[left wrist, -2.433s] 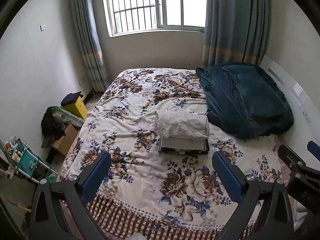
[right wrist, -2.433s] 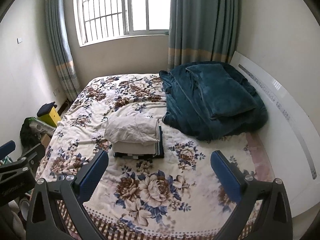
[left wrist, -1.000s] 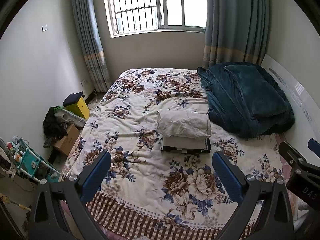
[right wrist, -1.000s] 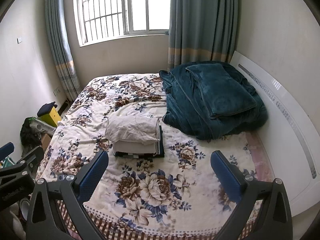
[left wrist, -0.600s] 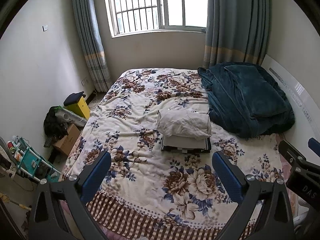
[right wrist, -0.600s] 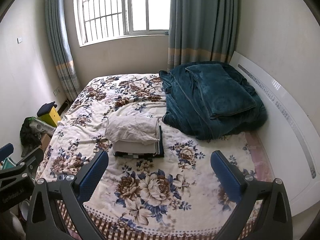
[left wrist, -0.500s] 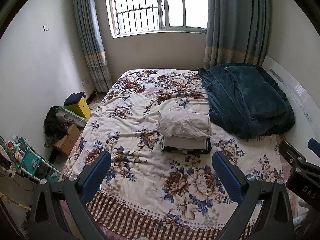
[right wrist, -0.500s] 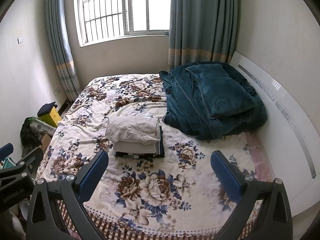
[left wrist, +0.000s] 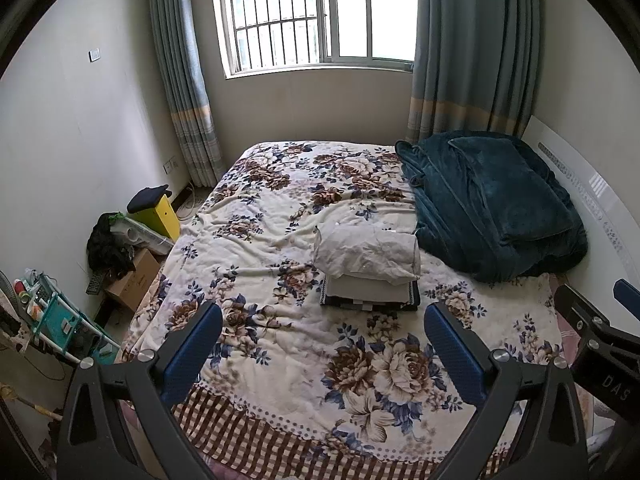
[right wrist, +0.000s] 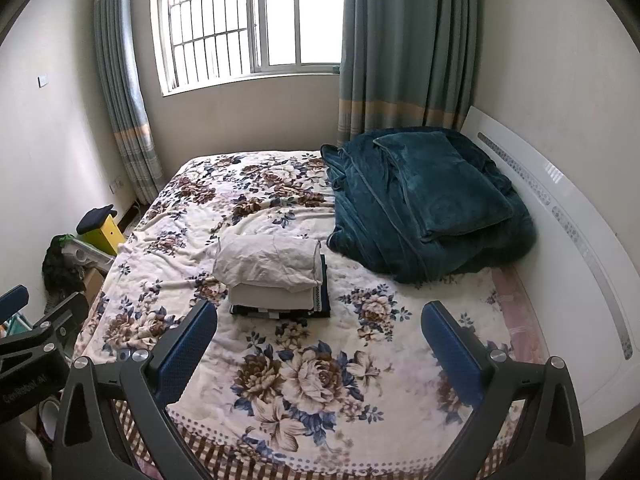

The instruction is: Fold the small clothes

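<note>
Both the left gripper (left wrist: 323, 338) and right gripper (right wrist: 318, 332) hang spread and empty; the clothes stack (left wrist: 370, 268) at twelve o'clock on the bed (left wrist: 280, 332) looks folded, so withdraw without touching it.

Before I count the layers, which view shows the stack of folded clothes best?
The right wrist view: the stack of folded clothes sits nearer the centre, showing its front edge and right side. The left wrist view shows the same stack, mostly its front edge.

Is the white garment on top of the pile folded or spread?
Folded, loosely. The white garment sits as a compact, wrinkled bundle atop the stack on the floral bedspread, with no part spread out.
</note>
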The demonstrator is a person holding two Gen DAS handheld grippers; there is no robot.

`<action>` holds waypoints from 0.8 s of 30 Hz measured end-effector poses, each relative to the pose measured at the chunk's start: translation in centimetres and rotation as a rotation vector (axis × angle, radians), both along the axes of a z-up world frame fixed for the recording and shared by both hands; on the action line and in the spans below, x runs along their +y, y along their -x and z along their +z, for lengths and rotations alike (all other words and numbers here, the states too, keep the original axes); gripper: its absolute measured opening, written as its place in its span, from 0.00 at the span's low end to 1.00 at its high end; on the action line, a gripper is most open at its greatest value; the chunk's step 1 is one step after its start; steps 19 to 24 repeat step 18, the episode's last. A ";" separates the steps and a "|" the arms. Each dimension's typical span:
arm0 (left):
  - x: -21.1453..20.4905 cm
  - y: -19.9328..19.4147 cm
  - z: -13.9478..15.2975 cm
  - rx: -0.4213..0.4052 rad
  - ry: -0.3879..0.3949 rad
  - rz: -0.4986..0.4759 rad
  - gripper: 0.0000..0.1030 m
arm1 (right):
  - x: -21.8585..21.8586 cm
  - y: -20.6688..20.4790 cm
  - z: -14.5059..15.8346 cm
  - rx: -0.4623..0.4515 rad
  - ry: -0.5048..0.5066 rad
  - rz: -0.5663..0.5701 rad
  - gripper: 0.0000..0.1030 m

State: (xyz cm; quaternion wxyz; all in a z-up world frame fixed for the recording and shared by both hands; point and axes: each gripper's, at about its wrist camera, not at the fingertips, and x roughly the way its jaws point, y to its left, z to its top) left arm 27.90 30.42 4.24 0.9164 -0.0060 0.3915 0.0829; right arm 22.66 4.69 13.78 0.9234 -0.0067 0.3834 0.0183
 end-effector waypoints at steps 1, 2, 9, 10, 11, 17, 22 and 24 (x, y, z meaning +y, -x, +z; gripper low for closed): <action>0.0 -0.1 0.1 -0.001 0.001 0.000 1.00 | 0.0 0.0 0.0 -0.001 0.000 0.000 1.00; 0.0 -0.1 0.1 -0.002 0.001 0.000 1.00 | 0.1 0.0 0.0 -0.003 0.001 0.001 1.00; 0.0 -0.3 0.1 -0.004 0.001 0.001 1.00 | 0.3 -0.1 0.4 -0.008 -0.003 0.000 1.00; 0.0 -0.3 0.0 -0.005 0.002 0.001 1.00 | 0.3 -0.2 0.4 -0.009 -0.002 0.001 1.00; 0.0 -0.2 0.0 -0.003 0.003 -0.001 1.00 | 0.3 -0.1 0.4 -0.006 -0.003 0.002 1.00; -0.3 -0.7 0.7 -0.013 0.005 0.001 1.00 | 0.3 0.0 0.4 -0.008 -0.002 0.000 1.00; -0.4 -0.8 0.9 -0.016 0.004 0.003 1.00 | 0.3 0.0 0.4 -0.009 -0.003 0.000 1.00; -0.4 -0.8 0.9 -0.016 0.004 0.003 1.00 | 0.3 0.0 0.4 -0.009 -0.003 0.000 1.00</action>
